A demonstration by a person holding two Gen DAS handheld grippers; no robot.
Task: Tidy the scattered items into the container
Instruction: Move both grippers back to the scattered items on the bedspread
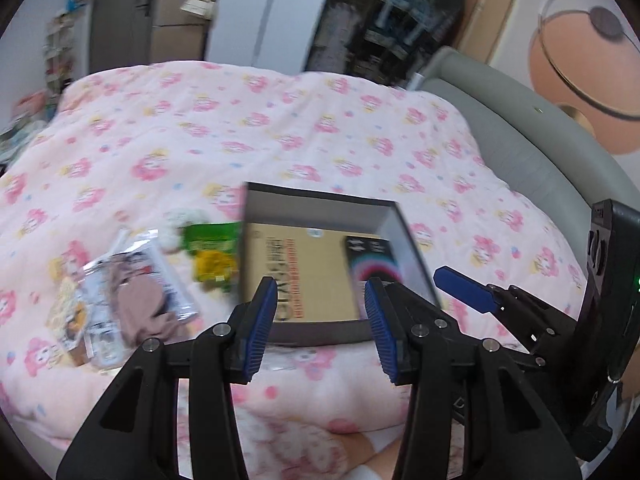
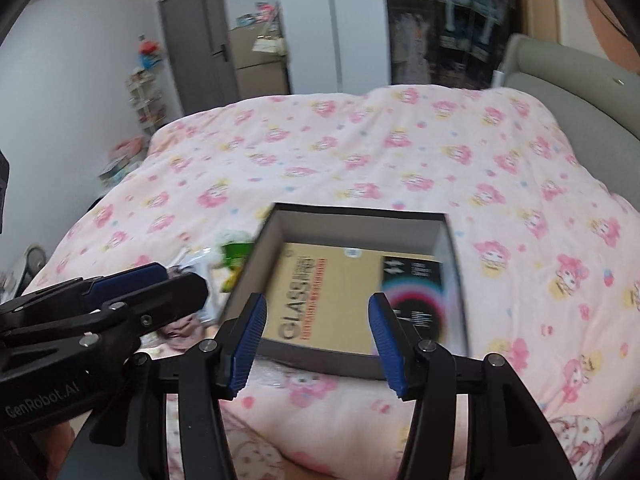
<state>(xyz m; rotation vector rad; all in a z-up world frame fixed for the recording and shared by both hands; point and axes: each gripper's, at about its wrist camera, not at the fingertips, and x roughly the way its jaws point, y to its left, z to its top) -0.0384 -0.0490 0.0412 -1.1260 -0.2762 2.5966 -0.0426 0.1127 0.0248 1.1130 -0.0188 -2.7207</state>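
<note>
Two tools are held above a bed covered by a pink flowered quilt [image 1: 280,128], each with its blue-padded jaws apart and nothing between them: the left tool [image 1: 320,320] and the right tool [image 2: 316,328]. An open dark box [image 1: 256,200] is set on the quilt just ahead of both, and a flat brown printed carton [image 1: 296,268] is seen lying inside it. Scattered items are found on the quilt to the left of the box: a green and yellow packet [image 1: 210,254] just beside its wall, and a clear packet with brownish contents [image 1: 140,292] further left. Motion blur hides finer detail.
</note>
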